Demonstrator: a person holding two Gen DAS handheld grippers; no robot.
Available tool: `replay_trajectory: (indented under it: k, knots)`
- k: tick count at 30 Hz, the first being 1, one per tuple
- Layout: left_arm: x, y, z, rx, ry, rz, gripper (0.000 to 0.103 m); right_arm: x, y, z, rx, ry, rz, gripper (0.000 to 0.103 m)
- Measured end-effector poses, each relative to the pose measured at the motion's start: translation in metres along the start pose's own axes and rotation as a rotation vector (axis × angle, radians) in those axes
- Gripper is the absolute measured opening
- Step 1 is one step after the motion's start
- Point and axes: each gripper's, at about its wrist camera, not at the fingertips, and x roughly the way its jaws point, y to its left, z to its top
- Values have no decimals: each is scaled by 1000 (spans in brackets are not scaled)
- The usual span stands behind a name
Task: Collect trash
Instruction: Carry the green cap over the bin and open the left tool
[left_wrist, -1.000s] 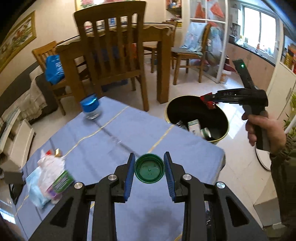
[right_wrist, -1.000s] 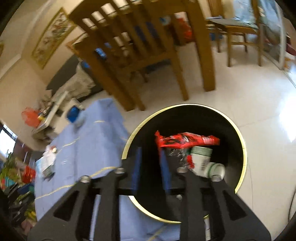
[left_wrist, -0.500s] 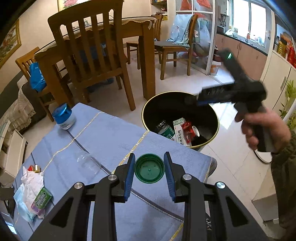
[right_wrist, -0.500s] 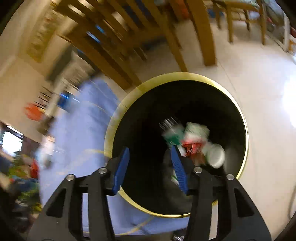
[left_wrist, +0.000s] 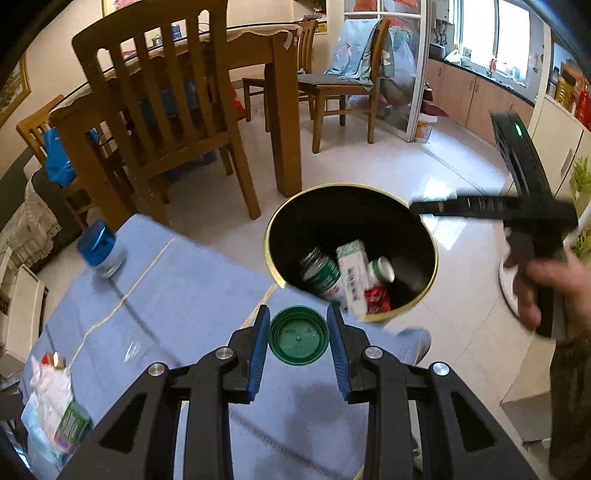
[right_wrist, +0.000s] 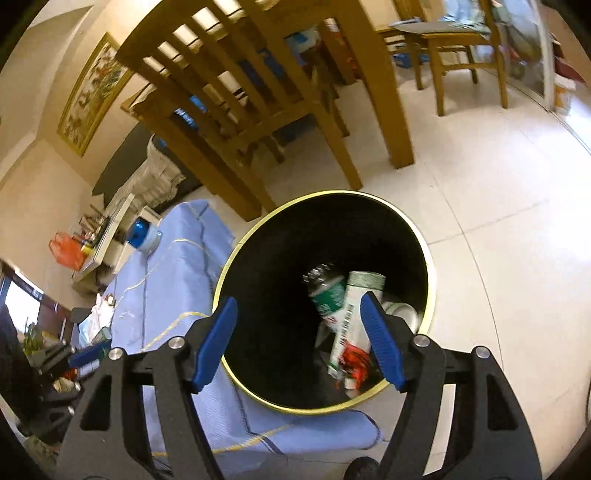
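A green cap (left_wrist: 298, 336) is clamped in the left gripper (left_wrist: 298, 341) above the table's (left_wrist: 184, 295) bin-side edge; the right gripper's (right_wrist: 299, 341) jaws are opening, empty, over the bin (right_wrist: 430, 266). Next, the cap is probably to be carried over the rim and released.

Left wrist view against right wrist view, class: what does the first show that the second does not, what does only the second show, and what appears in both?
Only the left wrist view shows the green cap gripped in the left tongs, and the person's hand holding the other tool. Only the right wrist view shows the right tongs, opening with nothing between them, and an orange bag. Both show the black bin with its trash, the blue tablecloth, and the blue-lidded jar.
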Motion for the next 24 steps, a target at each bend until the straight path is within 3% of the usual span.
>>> replay_trajectory:
  k: [5, 6, 7, 8, 18, 24]
  knots:
    - [15, -20, 46, 21, -24, 16, 33, -7, -17, -7, 11, -11, -35, 69]
    - [17, -21, 55, 12, -31, 28, 42, -8, -20, -7, 19, -14, -36, 69]
    - [19, -21, 65, -8, -40, 52, 68, -10, -24, -8, 31, -18, -36, 69]
    - [16, -20, 71, -31, -62, 73, 76, -12, -27, -8, 45, -23, -34, 69]
    - [-14, -13, 63, -26, -98, 15, 75, -19, -26, -23, 62, -21, -49, 71]
    - [-79, 36, 43, -116, -183, 25, 75, -20, 11, -26, -1, -20, -24, 73]
